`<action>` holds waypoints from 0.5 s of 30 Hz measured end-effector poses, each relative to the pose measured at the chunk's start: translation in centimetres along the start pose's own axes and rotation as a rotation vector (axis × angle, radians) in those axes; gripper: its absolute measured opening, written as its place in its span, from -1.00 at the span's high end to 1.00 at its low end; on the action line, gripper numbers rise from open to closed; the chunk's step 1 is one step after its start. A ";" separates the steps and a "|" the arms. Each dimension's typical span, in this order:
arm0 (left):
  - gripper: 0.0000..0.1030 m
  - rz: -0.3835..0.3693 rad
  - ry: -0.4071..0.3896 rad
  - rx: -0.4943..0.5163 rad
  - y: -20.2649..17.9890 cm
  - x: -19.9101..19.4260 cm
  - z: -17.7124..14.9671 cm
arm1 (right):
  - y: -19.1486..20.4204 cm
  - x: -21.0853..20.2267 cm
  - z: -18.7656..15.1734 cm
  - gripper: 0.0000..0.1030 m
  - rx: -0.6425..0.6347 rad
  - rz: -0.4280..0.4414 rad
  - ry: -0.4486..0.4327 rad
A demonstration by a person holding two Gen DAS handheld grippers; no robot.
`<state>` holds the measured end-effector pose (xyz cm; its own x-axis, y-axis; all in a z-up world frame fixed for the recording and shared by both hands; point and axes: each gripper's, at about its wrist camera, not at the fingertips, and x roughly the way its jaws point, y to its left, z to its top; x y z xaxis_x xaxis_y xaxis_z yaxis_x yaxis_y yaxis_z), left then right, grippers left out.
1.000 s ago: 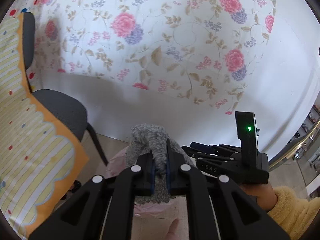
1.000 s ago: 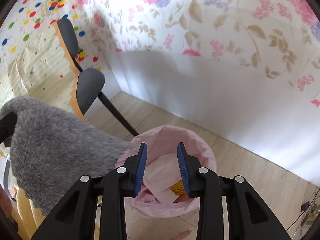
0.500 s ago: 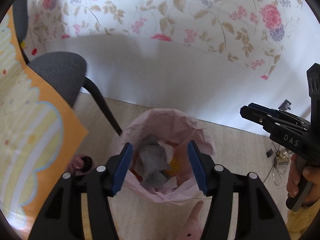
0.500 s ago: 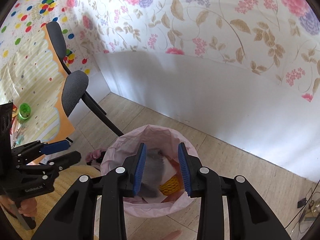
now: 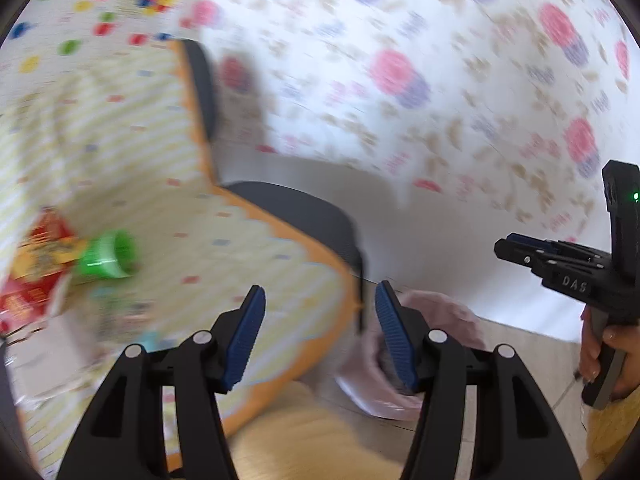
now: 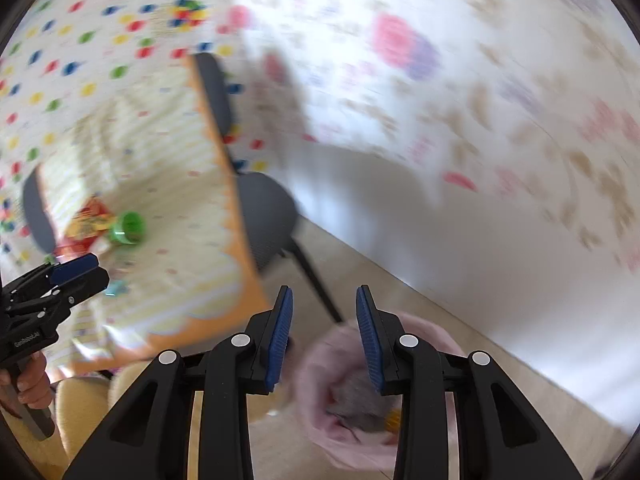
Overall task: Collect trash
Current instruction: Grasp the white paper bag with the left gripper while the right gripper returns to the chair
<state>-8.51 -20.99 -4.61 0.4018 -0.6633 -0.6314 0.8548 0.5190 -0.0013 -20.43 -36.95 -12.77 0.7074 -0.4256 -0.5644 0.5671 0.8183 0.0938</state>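
The pink-lined trash bin [image 6: 432, 336] stands on the floor by the table corner, with the grey fuzzy cloth [image 6: 356, 400] lying inside it. It also shows in the left wrist view [image 5: 444, 316]. My left gripper [image 5: 320, 336] is open and empty, over the table corner. My right gripper [image 6: 324, 340] is open and empty, above the bin's left rim. On the table lie a green cup [image 5: 106, 254] and a red wrapper [image 5: 36, 272], blurred; both also show in the right wrist view, the cup [image 6: 130, 228] beside the wrapper [image 6: 86, 224].
A table with a striped yellow cloth and orange edge [image 5: 256, 216] fills the left. A dark grey chair [image 6: 264, 216] stands between table and floral wall. Tan tiled floor [image 6: 500, 372] lies around the bin. Both views are motion-blurred.
A second ago my left gripper held the grey cloth. It opened and the cloth dropped into the bin. Both grippers have since swung left and up toward the table.
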 end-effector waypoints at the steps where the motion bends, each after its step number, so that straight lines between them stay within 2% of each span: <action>1: -0.08 0.040 -0.012 -0.021 1.5 -1.2 -0.2 | 1.5 0.2 0.7 0.31 -0.030 0.025 -0.001; 4: -0.08 0.139 -0.032 -0.069 5.1 -3.6 -1.2 | 6.1 0.9 2.0 0.16 -0.118 0.098 -0.007; 7: -0.09 0.218 -0.035 -0.121 8.8 -5.5 -2.2 | 10.6 1.8 3.2 0.14 -0.202 0.166 -0.008; 10: -0.09 0.337 -0.030 -0.194 13.2 -7.6 -3.6 | 14.7 2.9 4.3 0.13 -0.261 0.228 -0.003; 15: -0.10 0.454 -0.013 -0.351 19.7 -10.5 -6.7 | 21.2 5.0 5.0 0.09 -0.362 0.319 0.013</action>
<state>1.88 -0.23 -3.16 0.7087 -0.3376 -0.6194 0.4364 0.8997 0.0089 -2.78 -23.70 -9.46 0.8155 -0.1288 -0.5642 0.1380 0.9901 -0.0265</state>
